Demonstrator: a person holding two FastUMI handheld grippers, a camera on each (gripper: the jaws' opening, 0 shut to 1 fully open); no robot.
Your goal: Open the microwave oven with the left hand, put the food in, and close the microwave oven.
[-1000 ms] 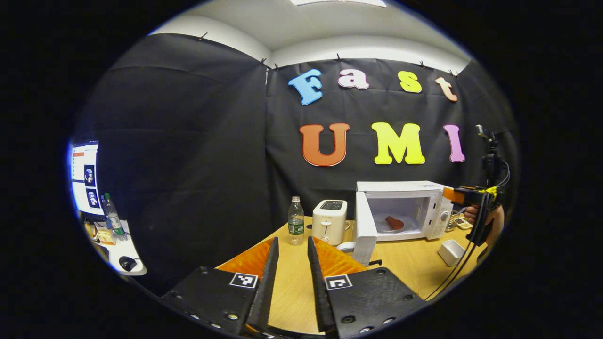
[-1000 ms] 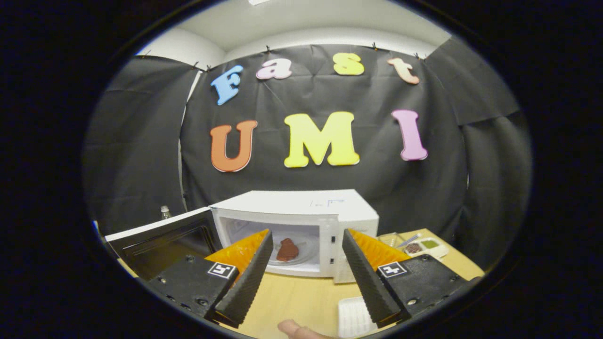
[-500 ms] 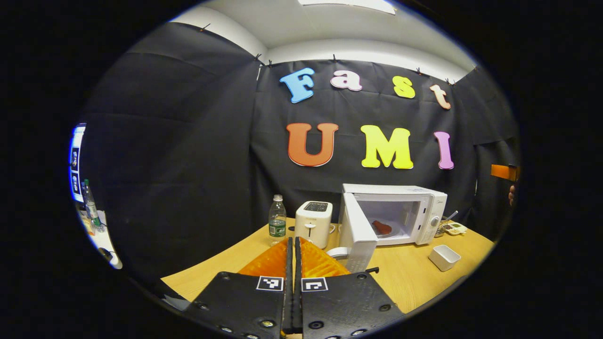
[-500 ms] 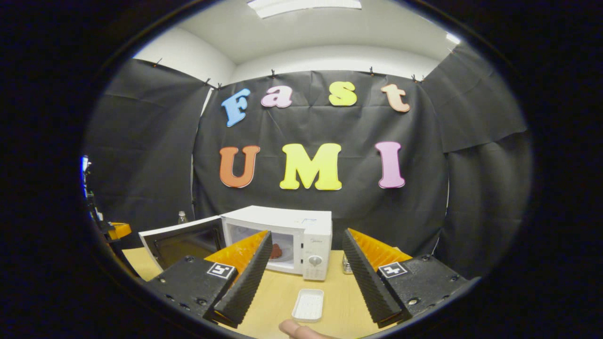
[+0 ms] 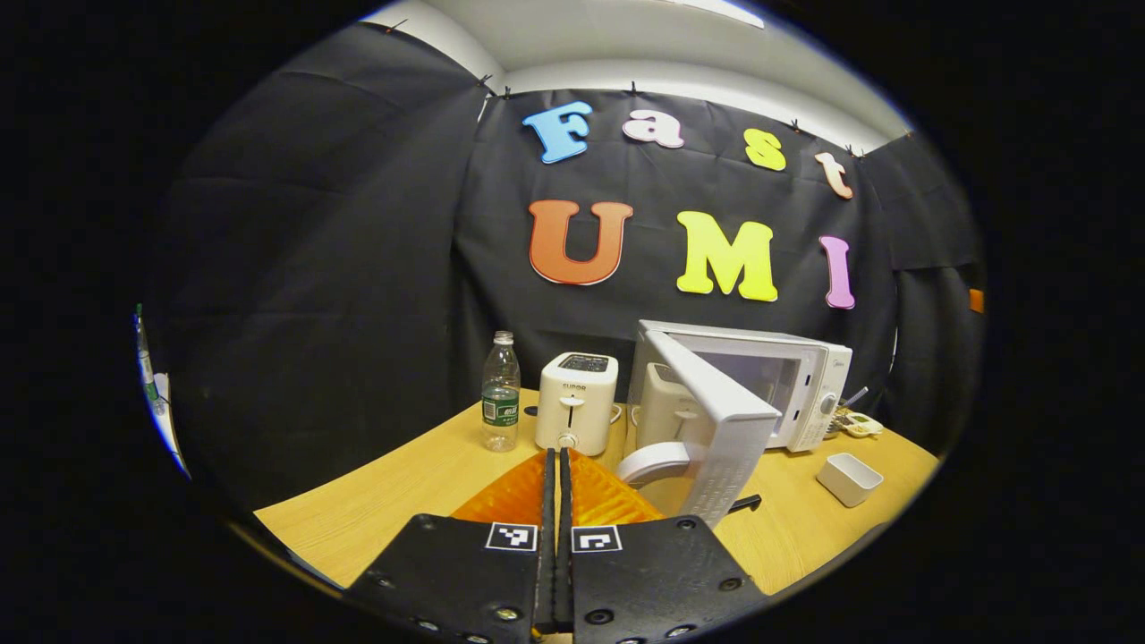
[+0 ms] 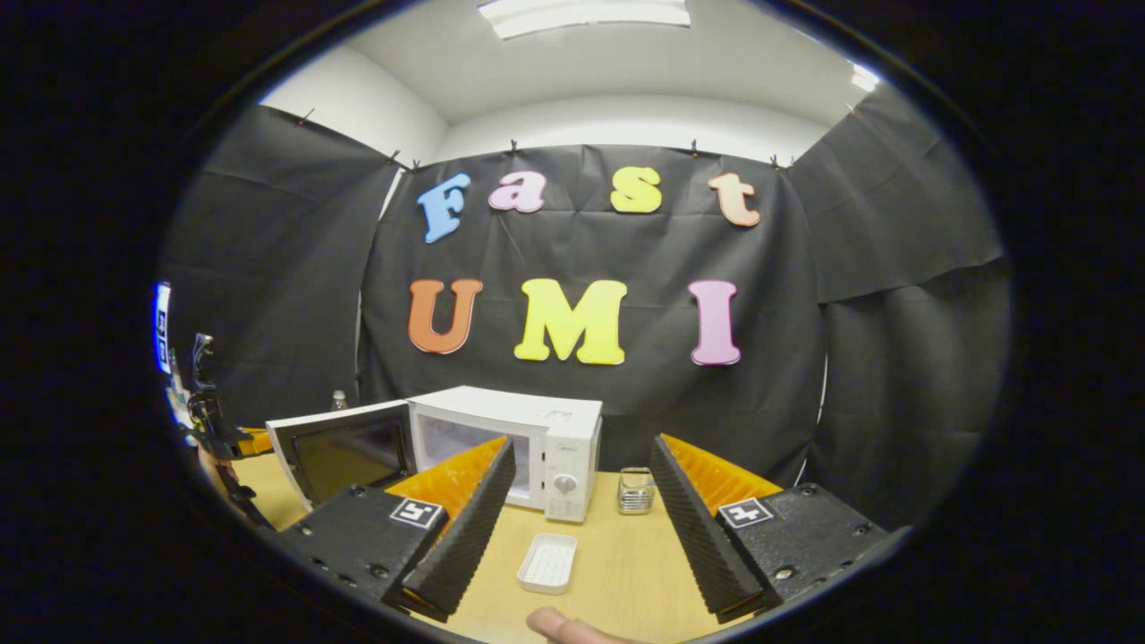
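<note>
The microwave (image 5: 787,385) on the table (image 5: 402,492) has its door (image 5: 716,420) half open, so closing is left; I cannot see the food now, the left tool (image 5: 555,465) is pressed together just before the door, and the right tool (image 6: 581,510) is apart and empty.

Your right gripper (image 6: 580,528) hangs above the wooden table (image 6: 626,581) with its fingers spread wide, holding nothing. Between them sits a small white tray (image 6: 547,563), and behind it the white microwave (image 6: 528,443) with its door (image 6: 342,447) swung open to the left. A glass jar (image 6: 635,490) stands just right of the microwave; your fingertip (image 6: 559,624) pokes in at the bottom edge.
</note>
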